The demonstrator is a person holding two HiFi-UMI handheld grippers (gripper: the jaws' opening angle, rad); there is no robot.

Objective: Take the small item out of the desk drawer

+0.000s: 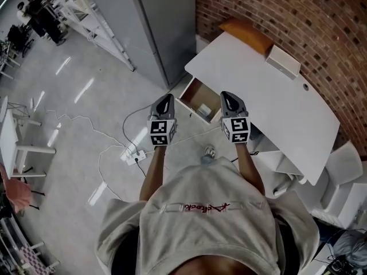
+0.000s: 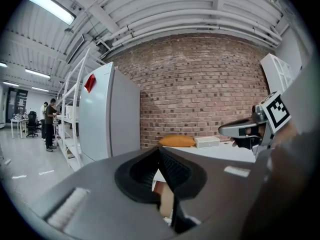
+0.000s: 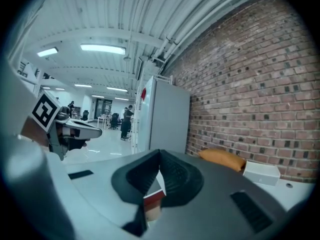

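**Drawer open, item inside, both grippers shut**

The small item [image 1: 205,109] is pale and lies in the open drawer [image 1: 192,95], toward its right near corner. From here you can't tell what it is. The drawer juts out at the left end of the desk [image 1: 275,102], so the item is exposed and probably ready to lift out.

Your left gripper [image 1: 165,99] and right gripper [image 1: 231,98] hang side by side on the near side of the drawer. Each has its jaws closed on nothing, so one must open before it can pick.

The white desk top carries an orange cushion [image 1: 245,30] and a white box [image 1: 284,61] at its far edge, against the brick wall [image 1: 298,10]. A grey cabinet [image 1: 152,22] stands to the left, and cables [image 1: 135,153] trail over the glossy floor.
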